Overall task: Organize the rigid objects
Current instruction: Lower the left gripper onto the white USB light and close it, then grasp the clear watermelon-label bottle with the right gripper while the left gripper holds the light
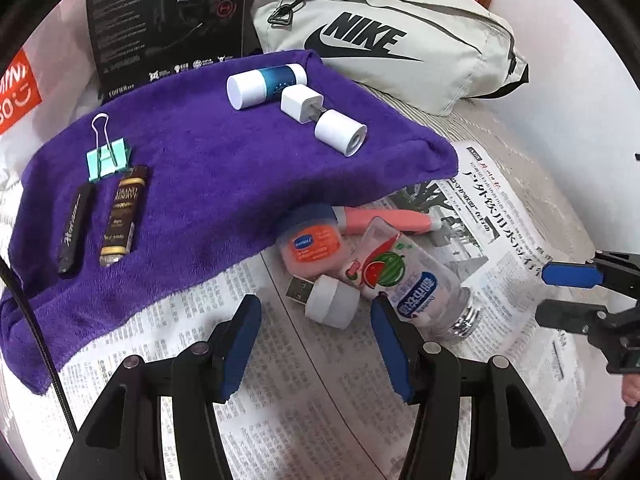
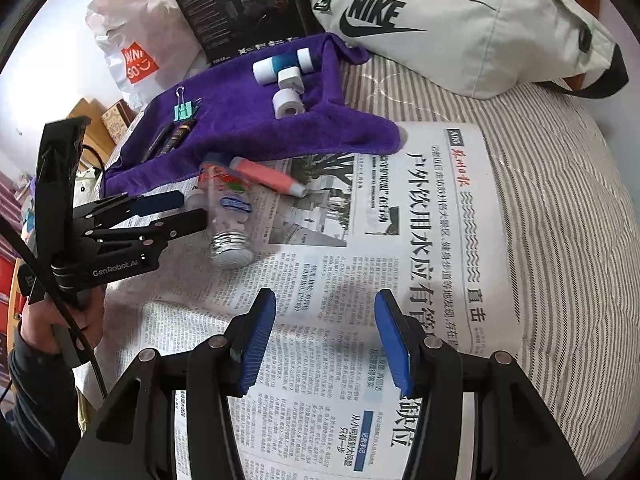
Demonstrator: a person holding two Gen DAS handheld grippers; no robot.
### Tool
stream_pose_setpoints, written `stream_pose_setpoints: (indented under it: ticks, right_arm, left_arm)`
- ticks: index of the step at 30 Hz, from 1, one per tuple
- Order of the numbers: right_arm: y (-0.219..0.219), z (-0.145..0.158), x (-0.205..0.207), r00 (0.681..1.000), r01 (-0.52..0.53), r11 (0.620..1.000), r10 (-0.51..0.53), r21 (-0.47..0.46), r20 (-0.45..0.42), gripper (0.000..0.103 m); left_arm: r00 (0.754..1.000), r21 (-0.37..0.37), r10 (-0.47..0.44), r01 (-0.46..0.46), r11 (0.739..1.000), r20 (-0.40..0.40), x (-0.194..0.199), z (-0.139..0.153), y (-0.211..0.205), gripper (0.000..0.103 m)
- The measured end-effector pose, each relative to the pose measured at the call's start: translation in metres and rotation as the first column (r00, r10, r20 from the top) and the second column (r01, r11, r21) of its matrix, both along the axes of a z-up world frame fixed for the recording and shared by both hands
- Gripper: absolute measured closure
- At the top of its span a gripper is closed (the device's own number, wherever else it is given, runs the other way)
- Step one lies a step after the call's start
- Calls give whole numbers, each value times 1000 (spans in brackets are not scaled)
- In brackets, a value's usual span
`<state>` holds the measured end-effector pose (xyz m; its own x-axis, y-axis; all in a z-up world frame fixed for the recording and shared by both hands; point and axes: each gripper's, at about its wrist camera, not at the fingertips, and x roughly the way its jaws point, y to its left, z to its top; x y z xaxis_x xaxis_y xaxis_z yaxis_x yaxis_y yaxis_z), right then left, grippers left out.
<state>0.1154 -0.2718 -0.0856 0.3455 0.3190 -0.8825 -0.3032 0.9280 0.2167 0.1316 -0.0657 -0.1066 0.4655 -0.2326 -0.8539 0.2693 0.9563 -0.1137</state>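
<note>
A purple towel [image 1: 208, 168] holds a green binder clip [image 1: 106, 152], a black bar [image 1: 74, 232], a brown tube [image 1: 122, 216], a white-and-blue cylinder [image 1: 264, 84], a white charger cube [image 1: 300, 102] and a white roll [image 1: 340, 132]. On the newspaper [image 1: 312, 380] lie a Vaseline jar [image 1: 312, 246], a pink tube [image 1: 384, 220], a watermelon-label bottle [image 1: 408, 280] and a white USB plug [image 1: 324, 298]. My left gripper [image 1: 316, 316] is open, just short of the USB plug. My right gripper [image 2: 326, 320] is open and empty over the newspaper [image 2: 400, 240], right of the bottle [image 2: 228, 208].
A grey Nike bag [image 1: 384, 36] and a black headphone box [image 1: 164, 20] stand behind the towel. A white shopping bag [image 2: 132, 52] lies at the far left. The striped bedding [image 2: 560, 200] spreads to the right of the newspaper. The right gripper also shows at the left wrist view's right edge [image 1: 560, 292].
</note>
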Motion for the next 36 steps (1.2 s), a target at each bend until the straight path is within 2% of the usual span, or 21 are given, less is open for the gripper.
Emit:
stream_pose_setpoints:
  ticks: [2,5,7,13,20,24,31,33,35,36]
  right_arm:
    - [4,-1,0,1000,-11,1000,11,-9,-2,51]
    - [7,-2,-1,1000,-22,1000,22,-15,-1,52]
    - [7,-4,-2,1000,-23,1000,23,-13,-6,51]
    - [12,-4,0,1000,-29,1000,29,-8,-2,52]
    - [38,2,16,994,-105,994,105,10,26,52]
    - [64,-5,32,987,-157,987,157,-20,23,52]
    - [97,-19,50,976,-219,974,220,-55,12,52]
    - [103,-24,53,974,-225,972,226,-62,7,54]
    - [108,-26,53,972,-231,968,235,-93,31,62]
    - [111,-26,51,969,-237,965,243,-116,47,62]
  left_arm:
    - [1000,27,-20,20,999,12,-1,-1,-5,55]
    - [998,53,-47,45,998,28,0,0,-8,68]
    - [998,47,-53,52,998,28,1,0,-7,68]
    - [1000,-32,-8,8,999,17,-4,3,10,68]
    - [998,-31,69,-69,997,10,-19,4,42,68]
    - [993,-38,116,-116,993,1,-27,2,63,68]
    - [990,-44,139,-139,989,-4,-32,0,78,68]
    - [990,-45,143,-143,989,-5,-33,0,81,68]
    - [990,-51,144,-144,988,-6,-34,-1,83,68]
    - [989,-52,146,-146,988,-5,-34,-1,84,68]
